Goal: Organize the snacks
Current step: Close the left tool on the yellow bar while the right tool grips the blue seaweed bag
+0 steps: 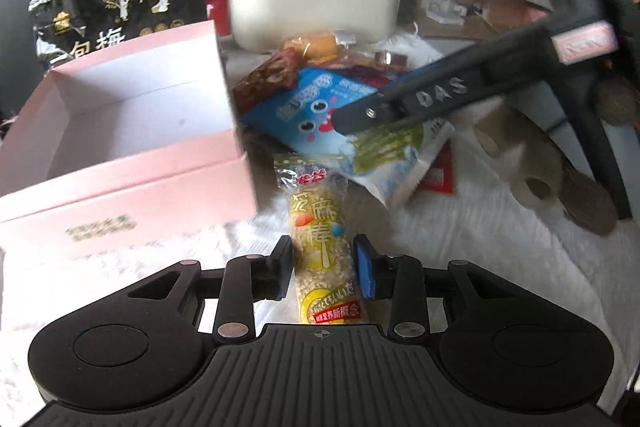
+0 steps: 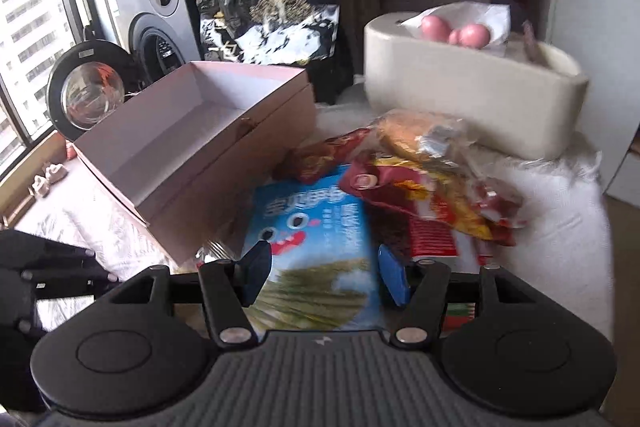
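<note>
My left gripper (image 1: 323,265) is shut on a yellow sesame rice bar (image 1: 322,227) in a clear wrapper, which points away along the fingers. An open pink box (image 1: 132,131) stands just left of it, empty inside; it also shows in the right wrist view (image 2: 200,131). My right gripper (image 2: 322,273) is open over a blue snack bag with a cartoon face (image 2: 308,227), its jaws either side of the bag. That bag (image 1: 304,103) and the right gripper (image 1: 400,107) above it show in the left wrist view. A pile of red and orange snack packets (image 2: 424,183) lies behind the bag.
A cream tissue box with pink balls (image 1: 312,7) stands behind the pile. A black and gold bag (image 1: 116,3) leans behind the pink box. A grey speaker (image 2: 156,7) and a round glass object (image 2: 88,91) stand by the window. A white fluffy cloth (image 1: 500,267) covers the surface.
</note>
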`<state>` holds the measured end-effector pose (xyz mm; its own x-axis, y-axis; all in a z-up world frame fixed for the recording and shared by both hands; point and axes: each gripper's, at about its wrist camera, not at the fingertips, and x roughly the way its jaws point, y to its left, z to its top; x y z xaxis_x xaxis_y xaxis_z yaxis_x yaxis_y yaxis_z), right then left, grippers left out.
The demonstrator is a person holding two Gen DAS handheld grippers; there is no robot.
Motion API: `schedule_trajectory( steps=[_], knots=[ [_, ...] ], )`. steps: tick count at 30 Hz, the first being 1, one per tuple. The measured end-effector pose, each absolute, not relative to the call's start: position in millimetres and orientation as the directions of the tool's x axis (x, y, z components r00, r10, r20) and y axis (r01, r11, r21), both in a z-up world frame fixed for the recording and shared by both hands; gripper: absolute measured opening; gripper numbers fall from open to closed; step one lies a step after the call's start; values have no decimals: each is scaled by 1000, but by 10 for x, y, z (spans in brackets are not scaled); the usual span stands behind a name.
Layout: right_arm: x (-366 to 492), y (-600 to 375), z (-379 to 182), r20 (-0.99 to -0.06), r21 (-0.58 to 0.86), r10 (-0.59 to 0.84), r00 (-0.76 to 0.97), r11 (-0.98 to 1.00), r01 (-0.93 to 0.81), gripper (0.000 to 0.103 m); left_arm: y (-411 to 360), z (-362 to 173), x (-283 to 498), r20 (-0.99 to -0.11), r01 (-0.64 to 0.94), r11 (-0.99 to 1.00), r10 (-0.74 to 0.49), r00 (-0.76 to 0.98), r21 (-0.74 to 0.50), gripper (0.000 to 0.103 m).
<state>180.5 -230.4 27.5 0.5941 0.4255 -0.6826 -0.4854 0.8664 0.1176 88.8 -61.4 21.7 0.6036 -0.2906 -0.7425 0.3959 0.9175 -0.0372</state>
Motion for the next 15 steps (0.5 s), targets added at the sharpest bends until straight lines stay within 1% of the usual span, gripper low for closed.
schedule_trajectory(
  steps=[4,8,15],
  knots=[
    [1822,-2172,231,-699,91,403,591,870,-485,63,-499,249,752,-746,370,929,-255,615,-12,35],
    [1814,-2030,204,-708,24,358,609,874,-486,68,-408,226,763,-741,341,938,-267,616,-55,36],
    [1755,-1805,219,-715,-110,295,634,847,-520,77,-400,193,745,-717,319,946,-266,644,-64,38]
  ],
)
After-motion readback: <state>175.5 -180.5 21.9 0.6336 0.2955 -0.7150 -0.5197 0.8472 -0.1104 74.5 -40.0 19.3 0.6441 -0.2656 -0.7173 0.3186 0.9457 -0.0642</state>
